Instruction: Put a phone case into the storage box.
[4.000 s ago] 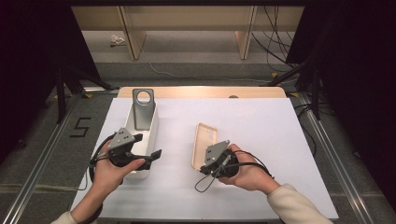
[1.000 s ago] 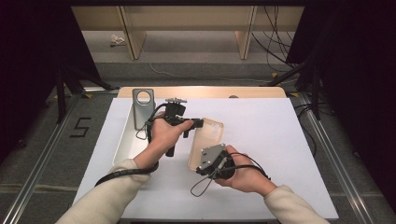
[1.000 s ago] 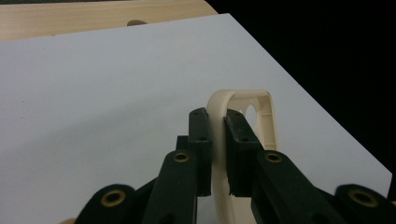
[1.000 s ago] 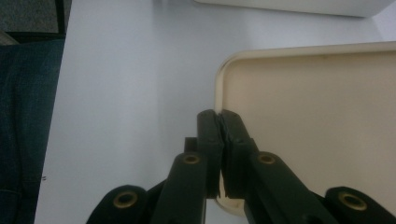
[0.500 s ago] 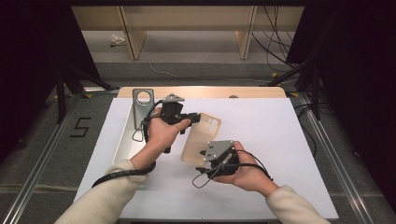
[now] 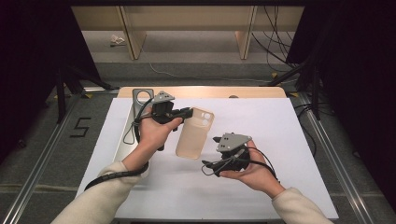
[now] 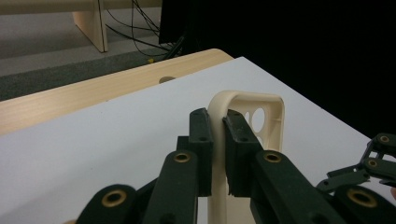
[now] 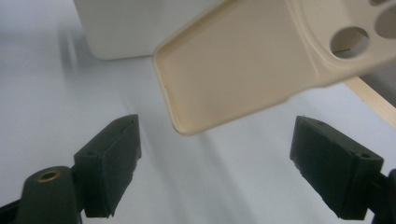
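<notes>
A beige phone case (image 6: 195,134) hangs above the white table, with camera holes at its far end. My left gripper (image 6: 188,112) is shut on its top edge; in the left gripper view the pads (image 7: 238,135) pinch the case's rim (image 7: 219,105) at my left gripper (image 7: 217,135). My right gripper (image 6: 208,166) sits low and to the right of the case, apart from it. Its jaws have just been opening and now stand wide at my right gripper (image 8: 217,168), with nothing between them. The case (image 8: 243,65) floats beyond the tips.
A white box (image 6: 126,142) lies along the table's left side, with a grey plate with a round hole (image 6: 140,99) at its far end. The box's corner (image 8: 130,28) shows beyond the case. The white sheet (image 6: 289,126) covers the table's right half.
The right gripper let go of the case's near end and drew back toward the right. The left gripper kept its hold and the case swung up and over to the left.
</notes>
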{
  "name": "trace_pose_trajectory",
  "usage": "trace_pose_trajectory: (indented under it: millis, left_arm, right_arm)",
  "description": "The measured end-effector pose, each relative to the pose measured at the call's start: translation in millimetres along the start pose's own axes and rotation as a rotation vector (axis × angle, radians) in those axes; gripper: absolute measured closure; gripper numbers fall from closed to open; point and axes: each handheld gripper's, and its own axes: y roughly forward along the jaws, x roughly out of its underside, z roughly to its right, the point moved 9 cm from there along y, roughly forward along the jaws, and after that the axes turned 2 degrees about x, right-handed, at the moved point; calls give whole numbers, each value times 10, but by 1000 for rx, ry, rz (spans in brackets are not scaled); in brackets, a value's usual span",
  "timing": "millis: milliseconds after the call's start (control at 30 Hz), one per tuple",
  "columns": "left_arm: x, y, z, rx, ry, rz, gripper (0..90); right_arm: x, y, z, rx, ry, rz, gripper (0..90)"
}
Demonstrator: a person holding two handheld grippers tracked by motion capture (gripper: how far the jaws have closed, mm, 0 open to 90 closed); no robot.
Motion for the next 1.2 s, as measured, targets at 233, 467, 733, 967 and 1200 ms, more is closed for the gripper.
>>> trace_pose_trajectory:
  millis: [233,467,733,967,1200]
  left_arm:
    - [-44,-91,-48,-10,14,26,826]
    - [-91,-193,-93,-4,24,52,825]
    - [-122,-322,-193,-16,16,75,825]
    - [-169,-435,-286,-28,3,95,825]
    - [-201,-514,-351,-37,2,109,825]
  right_arm:
    - [38,-62,61,14,52,16,173]
    - [65,-110,133,34,91,38,171]
    - [115,-183,195,49,122,43,170]
    - [166,-253,253,69,135,47,170]
    - [226,-314,297,86,150,46,170]
